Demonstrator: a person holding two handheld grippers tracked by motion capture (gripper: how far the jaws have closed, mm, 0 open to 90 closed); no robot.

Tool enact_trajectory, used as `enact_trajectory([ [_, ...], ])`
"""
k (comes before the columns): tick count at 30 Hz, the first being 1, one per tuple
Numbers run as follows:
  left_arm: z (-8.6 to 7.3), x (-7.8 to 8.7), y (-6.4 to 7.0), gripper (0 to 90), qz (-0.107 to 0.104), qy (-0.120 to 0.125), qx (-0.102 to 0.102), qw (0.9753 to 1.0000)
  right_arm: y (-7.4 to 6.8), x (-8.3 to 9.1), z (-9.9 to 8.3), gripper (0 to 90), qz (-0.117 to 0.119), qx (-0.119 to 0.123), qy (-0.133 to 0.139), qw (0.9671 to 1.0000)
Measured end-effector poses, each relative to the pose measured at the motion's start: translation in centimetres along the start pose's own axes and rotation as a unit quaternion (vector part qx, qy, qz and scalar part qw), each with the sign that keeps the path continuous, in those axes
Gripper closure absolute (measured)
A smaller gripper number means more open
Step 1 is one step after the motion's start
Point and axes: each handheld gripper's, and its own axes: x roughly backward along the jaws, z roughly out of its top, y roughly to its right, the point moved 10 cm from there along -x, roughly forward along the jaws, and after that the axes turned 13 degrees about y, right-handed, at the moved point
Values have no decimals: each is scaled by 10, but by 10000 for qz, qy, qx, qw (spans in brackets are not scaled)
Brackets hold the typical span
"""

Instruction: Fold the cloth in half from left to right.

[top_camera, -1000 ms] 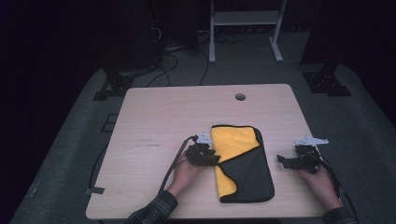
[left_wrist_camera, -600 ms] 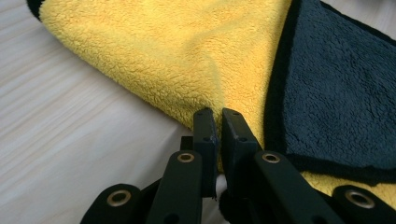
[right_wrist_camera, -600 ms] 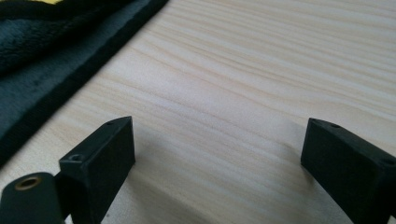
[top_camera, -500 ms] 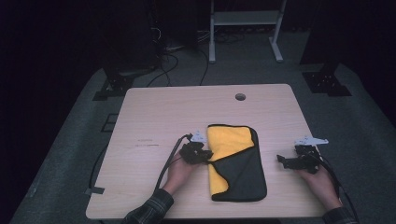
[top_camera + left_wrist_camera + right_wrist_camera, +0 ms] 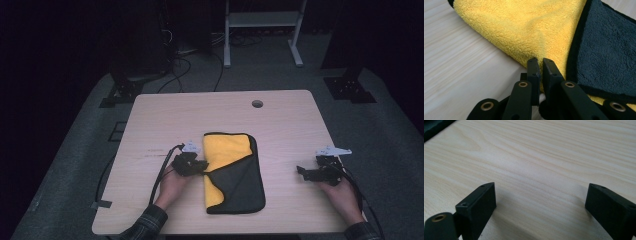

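Where the left gripper clamped its nine o'clock edge, one folded yellow-and-grey fleece cloth hid its underside on the pale wooden table; the right gripper gaped at three o'clock.

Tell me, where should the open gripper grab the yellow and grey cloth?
Probably the cloth's right long edge, coming in low from the right gripper's own side. The cloth lies flat, folded, that edge is free, and the left gripper pinches the left edge.
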Motion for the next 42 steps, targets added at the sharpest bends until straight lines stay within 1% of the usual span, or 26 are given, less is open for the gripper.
enact_trajectory([
  [1,-1,1,-1,798,41,35,9,10000,0,0,0,88,-2,-1,3,10000],
  [3,-1,4,-3,710,122,46,3,9999,0,0,0,88,-19,-5,0,10000],
  [4,-2,6,-4,638,137,40,0,9999,0,0,0,88,-28,-13,-1,10000],
  [8,-3,20,-9,428,156,122,103,9998,0,0,0,89,-35,-19,0,10000],
  [9,-4,24,-11,404,160,152,76,9997,0,0,0,100,-42,-20,5,10000],
  [11,-7,32,-13,342,230,135,30,9996,0,1,1,150,-40,-28,-9,10000],
  [12,-10,37,-15,316,282,140,12,9995,0,1,1,151,-41,-31,-41,10000],
  [14,-13,45,-18,249,367,155,-4,9992,-3,1,3,184,93,-6,-51,9999],
  [15,-16,50,-19,228,401,148,-22,9991,-4,1,4,190,130,-2,-58,9999],
  [16,-19,53,-20,187,434,151,7,9989,-6,1,6,198,153,13,-35,9999],
  [17,-23,57,-21,168,435,105,-4,9990,-8,2,8,202,188,37,-6,9998],
  [18,-26,59,-21,151,471,90,-27,9988,-10,2,10,206,235,10,4,9997],
  [20,-33,64,-23,90,561,17,-120,9984,-14,2,12,211,364,-49,-47,9993],
  [22,-39,68,-22,59,587,-27,-178,9981,-17,1,17,223,438,-47,-21,9990],
  [24,-46,72,-20,20,581,-155,-238,9979,-21,-2,24,236,479,42,15,9988],
  [27,-52,77,-17,16,551,-174,-244,9980,-28,-6,32,247,596,86,32,9982],
  [29,-57,79,-16,6,519,-219,-300,9980,-33,-8,41,272,706,52,117,9974],
  [32,-62,80,-15,0,541,-267,-334,9976,-42,-14,54,288,854,75,188,9961],
  [33,-63,80,-16,0,558,-265,-404,9973,-45,-16,56,295,887,94,202,9958],
  [36,-64,81,-16,0,510,-199,-449,9975,-56,-24,65,307,1004,156,210,9946],
  [37,-63,80,-16,0,500,-101,-443,9977,-60,-27,70,319,1057,178,223,9940],
  [39,-64,80,-16,0,468,-5,-462,9978,-67,-32,76,350,1137,228,346,9927],
  [41,-64,80,-16,0,468,-3,-464,9978,-75,-38,81,351,1246,225,275,9916],
  [42,-64,80,-16,0,470,7,-463,9978,-78,-42,86,373,1276,246,339,9909],
])
